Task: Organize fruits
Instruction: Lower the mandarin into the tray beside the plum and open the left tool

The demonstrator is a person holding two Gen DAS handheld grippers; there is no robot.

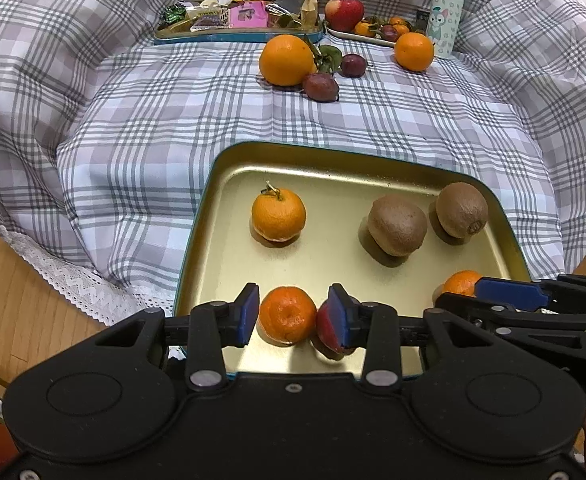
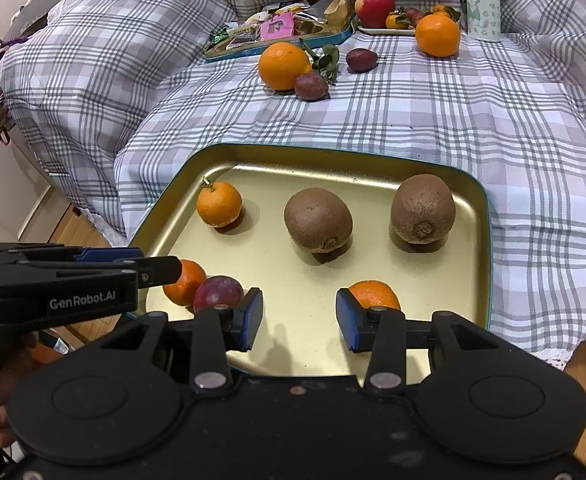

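Note:
A gold tray (image 1: 325, 168) (image 2: 333, 160) lies on the checked cloth. It holds a stemmed mandarin (image 1: 279, 216) (image 2: 219, 204), two kiwis (image 1: 397, 224) (image 1: 461, 210) (image 2: 317, 219) (image 2: 423, 209), two more mandarins (image 1: 287, 315) (image 2: 375, 294) and a dark red passion fruit (image 1: 325, 328) (image 2: 217, 292). My left gripper (image 1: 295, 316) is open over the tray's near edge; a mandarin sits between its fingers without being gripped, and the passion fruit is partly hidden by the right finger. My right gripper (image 2: 299, 318) is open and empty, next to a mandarin.
On the cloth beyond the tray lie two large oranges (image 1: 287, 60) (image 1: 414, 51) and two passion fruits (image 1: 321, 87) (image 1: 353, 65). At the back stand a snack tray (image 1: 233, 34), a white plate (image 1: 357, 36) with an apple and small fruits, and a bottle (image 1: 445, 12). Wooden floor lies on the left.

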